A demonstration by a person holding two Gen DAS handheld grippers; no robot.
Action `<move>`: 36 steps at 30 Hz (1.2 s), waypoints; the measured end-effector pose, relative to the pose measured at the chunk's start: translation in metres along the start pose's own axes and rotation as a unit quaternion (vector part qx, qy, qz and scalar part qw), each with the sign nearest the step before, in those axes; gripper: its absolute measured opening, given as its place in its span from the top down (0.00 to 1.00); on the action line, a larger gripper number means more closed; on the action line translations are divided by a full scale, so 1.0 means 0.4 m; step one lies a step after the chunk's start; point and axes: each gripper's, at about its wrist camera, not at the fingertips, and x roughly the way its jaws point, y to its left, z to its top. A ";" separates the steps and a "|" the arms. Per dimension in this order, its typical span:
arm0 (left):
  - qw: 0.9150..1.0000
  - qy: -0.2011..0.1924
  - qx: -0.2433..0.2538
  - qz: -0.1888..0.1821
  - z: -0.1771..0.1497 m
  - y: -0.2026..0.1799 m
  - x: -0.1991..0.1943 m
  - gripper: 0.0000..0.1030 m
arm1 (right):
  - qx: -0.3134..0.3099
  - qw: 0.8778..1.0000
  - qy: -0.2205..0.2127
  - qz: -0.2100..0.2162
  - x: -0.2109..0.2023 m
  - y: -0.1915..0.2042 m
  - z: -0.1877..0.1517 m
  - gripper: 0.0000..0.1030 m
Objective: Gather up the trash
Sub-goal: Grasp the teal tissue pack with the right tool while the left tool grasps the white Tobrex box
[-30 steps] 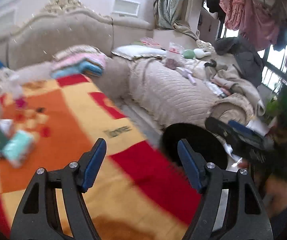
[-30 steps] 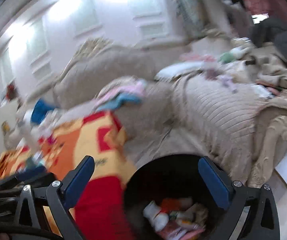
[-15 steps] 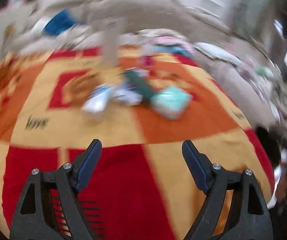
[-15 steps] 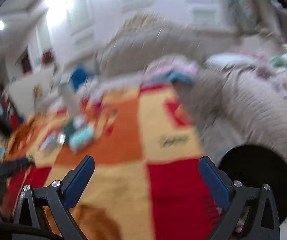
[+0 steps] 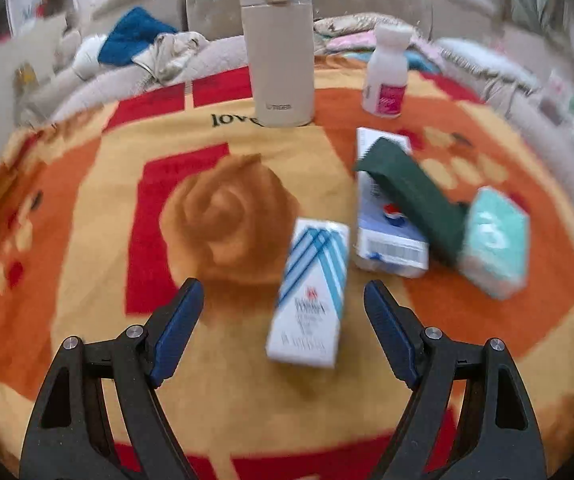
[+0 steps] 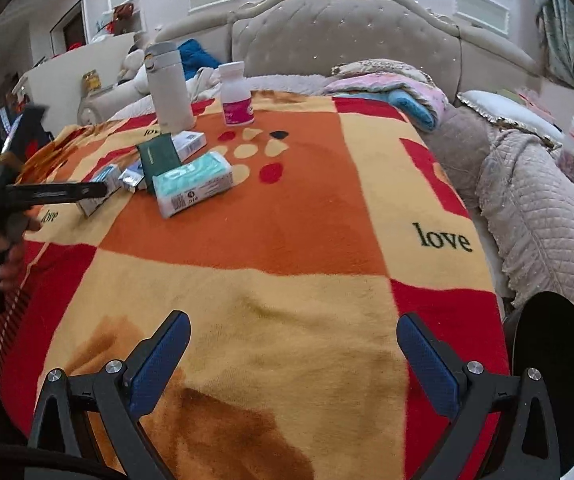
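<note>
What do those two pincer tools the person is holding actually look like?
Both match: the left gripper and right gripper have black plastic frames with triangular cut-outs, silver pivot bolts, and ribbed blue pads lining each finger. No cables show.

Patterned blanket (image 6: 287,216) covers the surface. Beige flask (image 5: 277,46) upright at far edge, white pill bottle (image 5: 385,76) near it. Tufted headboard (image 6: 347,36) behind, folded bedding (image 6: 391,88) alongside
</note>
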 end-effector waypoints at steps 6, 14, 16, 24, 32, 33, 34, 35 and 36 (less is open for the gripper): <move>0.999 0.002 -0.042 -0.012 -0.020 0.009 0.013 0.59 | 0.021 1.000 -0.018 0.002 -0.016 -0.024 0.008 0.00; 0.989 -0.018 -0.123 -0.085 -0.149 -0.037 -0.151 0.72 | 0.112 0.988 -0.083 0.061 -0.035 -0.017 0.067 0.00; 0.990 -0.029 -0.117 -0.073 -0.175 -0.062 -0.168 0.72 | 0.122 0.987 -0.069 0.072 0.001 0.005 0.095 0.00; 0.987 -0.020 -0.135 -0.087 -0.180 -0.050 -0.135 0.72 | 0.128 0.988 0.010 0.089 0.197 0.140 0.238 0.00; 0.984 -0.022 -0.149 -0.097 -0.170 -0.031 -0.131 0.72 | 0.193 0.976 0.105 -0.015 0.349 0.181 0.340 0.02; 0.984 -0.021 -0.149 -0.099 -0.172 -0.030 -0.129 0.72 | 0.169 0.979 0.108 -0.038 0.356 0.199 0.346 0.03; 0.983 -0.018 -0.151 -0.100 -0.173 -0.028 -0.126 0.72 | 0.145 0.981 0.113 -0.056 0.364 0.219 0.349 0.04; 0.983 -0.015 -0.152 -0.101 -0.174 -0.025 -0.124 0.72 | 0.137 0.981 0.118 -0.066 0.367 0.226 0.348 0.10; 0.983 -0.014 -0.154 -0.103 -0.176 -0.022 -0.123 0.72 | 0.125 0.982 0.122 -0.078 0.366 0.228 0.345 0.14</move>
